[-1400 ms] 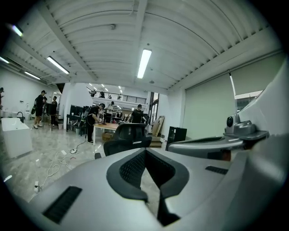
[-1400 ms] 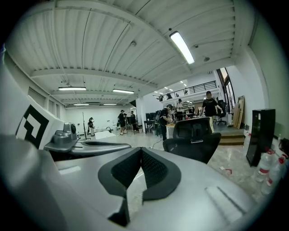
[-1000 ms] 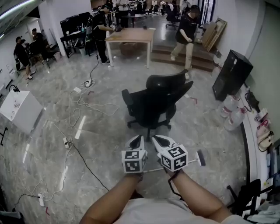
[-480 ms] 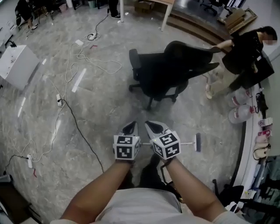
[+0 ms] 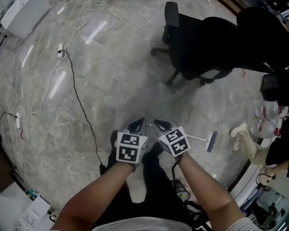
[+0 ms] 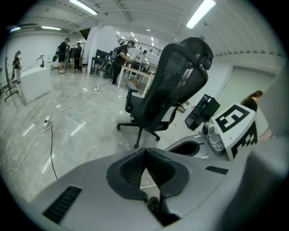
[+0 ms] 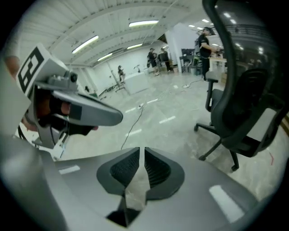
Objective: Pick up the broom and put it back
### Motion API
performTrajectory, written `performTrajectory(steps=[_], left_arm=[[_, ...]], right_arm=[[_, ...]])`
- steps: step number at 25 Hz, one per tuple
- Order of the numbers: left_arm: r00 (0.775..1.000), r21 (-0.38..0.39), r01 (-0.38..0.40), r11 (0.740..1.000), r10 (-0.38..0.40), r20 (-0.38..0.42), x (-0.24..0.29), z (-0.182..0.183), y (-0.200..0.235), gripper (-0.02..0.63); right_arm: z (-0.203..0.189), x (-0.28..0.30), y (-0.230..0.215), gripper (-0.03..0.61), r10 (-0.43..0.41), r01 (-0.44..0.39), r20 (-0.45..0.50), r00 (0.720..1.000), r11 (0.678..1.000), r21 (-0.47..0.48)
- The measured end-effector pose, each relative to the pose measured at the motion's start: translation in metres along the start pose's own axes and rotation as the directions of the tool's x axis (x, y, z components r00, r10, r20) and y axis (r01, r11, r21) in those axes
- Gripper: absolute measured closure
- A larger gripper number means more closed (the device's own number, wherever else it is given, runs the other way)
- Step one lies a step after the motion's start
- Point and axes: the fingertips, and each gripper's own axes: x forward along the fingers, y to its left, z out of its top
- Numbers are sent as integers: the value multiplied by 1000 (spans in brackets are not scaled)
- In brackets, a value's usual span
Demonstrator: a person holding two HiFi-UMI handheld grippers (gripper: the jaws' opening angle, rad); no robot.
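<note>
1. Your left gripper (image 5: 137, 125) has its jaws pressed together at the tips. Its own view (image 6: 144, 151) shows nothing between the pads.
2. Your right gripper (image 5: 161, 125) rides just beside it. Its jaws are all but together, with only a thin slit of floor showing between them in its own view (image 7: 142, 151), and they pinch nothing.
3. The broom (image 5: 205, 140) lies flat on the grey marble floor (image 5: 113, 76), just to the right of your right gripper in the head view. Its thin pale handle runs out from behind the marker cube, and the small brush head points away from you. Neither gripper holds it.
4. Straight ahead of both grippers stands a black office chair (image 5: 212, 40), with its wheeled base on the floor well beyond the jaws. It fills much of both gripper views (image 6: 167, 90) (image 7: 244, 103).
5. A black cable (image 5: 79, 99) snakes across the floor on your left and passes near your left gripper. White cords and a power strip (image 5: 60, 46) lie farther off.
6. Two clear jugs (image 5: 266, 110) stand at the right edge past the broom head. You cannot tell what is in them.
7. A white box (image 5: 25, 13) sits at the far left corner, with its contents out of sight.
</note>
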Motion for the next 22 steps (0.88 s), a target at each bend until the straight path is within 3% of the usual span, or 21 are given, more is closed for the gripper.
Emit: performTrajectory(steps=[3, 8, 12, 16, 19, 22], left_arm=[[999, -39, -1, 999, -1, -54, 57, -54, 36, 609], [992, -61, -1, 998, -7, -129, 144, -165, 95, 609], [992, -84, -31, 996, 20, -121, 219, -226, 153, 609], [991, -121, 5, 993, -21, -134, 268, -284, 179, 609], [988, -126, 32, 991, -51, -146, 297, -319, 192, 609], [987, -126, 36, 991, -55, -152, 324, -347, 209, 609]], right_arm=[[-62, 77, -17, 549, 55, -73, -146, 988, 990, -123], [-192, 203, -39, 545, 95, -186, -344, 934, 953, -239], [-283, 315, -77, 543, 68, -215, -435, 898, 930, -298], [-372, 393, -82, 534, 51, -267, -550, 833, 909, -320], [-422, 433, -87, 525, 26, -293, -600, 800, 889, -352], [-456, 469, -99, 520, -7, -291, -621, 784, 879, -377]])
